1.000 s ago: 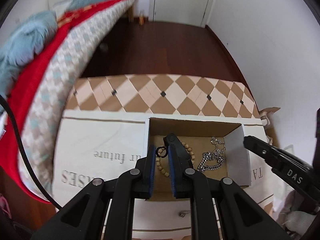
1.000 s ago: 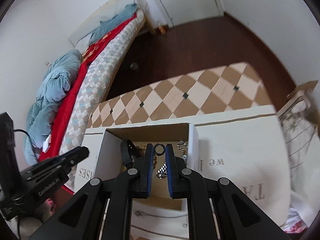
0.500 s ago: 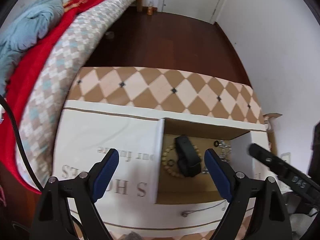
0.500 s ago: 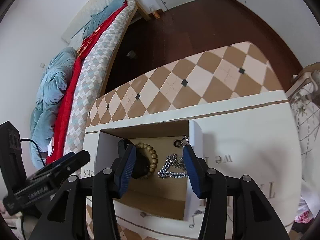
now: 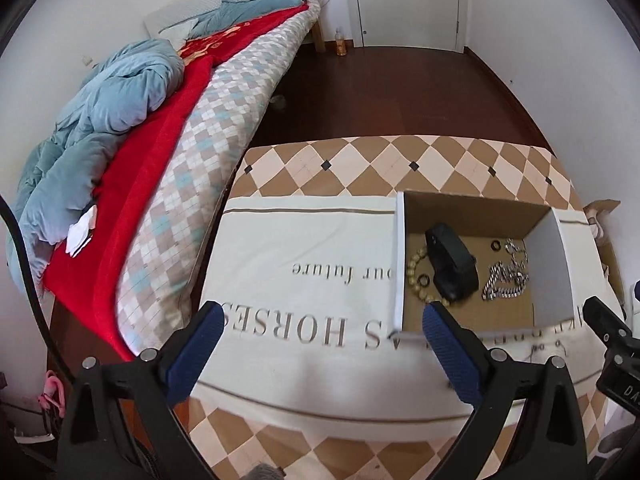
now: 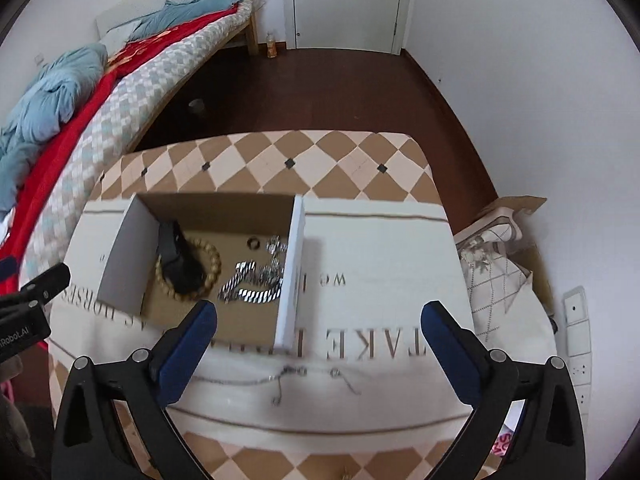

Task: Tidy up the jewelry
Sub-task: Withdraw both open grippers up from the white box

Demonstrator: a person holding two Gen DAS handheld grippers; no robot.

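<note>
An open cardboard box (image 5: 548, 264) (image 6: 120, 256) sits on a white printed cloth (image 5: 304, 264). Inside it lie a black watch (image 5: 452, 264) (image 6: 178, 260), a wooden bead bracelet (image 6: 212, 264), a silver chain (image 5: 506, 276) (image 6: 252, 284) and two small dark rings (image 5: 423, 281) (image 5: 495, 245). A thin silver necklace (image 6: 280, 376) lies on the cloth in front of the box. My left gripper (image 5: 320, 348) is open and empty, above the cloth left of the box. My right gripper (image 6: 316, 344) is open and empty, above the cloth near the box's front right corner.
The cloth covers a table with a brown checked top (image 6: 304, 160). A bed with red and blue bedding (image 5: 132, 128) stands to the left. A bag (image 6: 504, 264) leans by the wall at right. Dark wood floor (image 6: 320, 92) and a door lie beyond.
Both grippers were shut, each on a small dark ring over the box; they opened, the rings now lie in the box, and both grippers pulled back and up.
</note>
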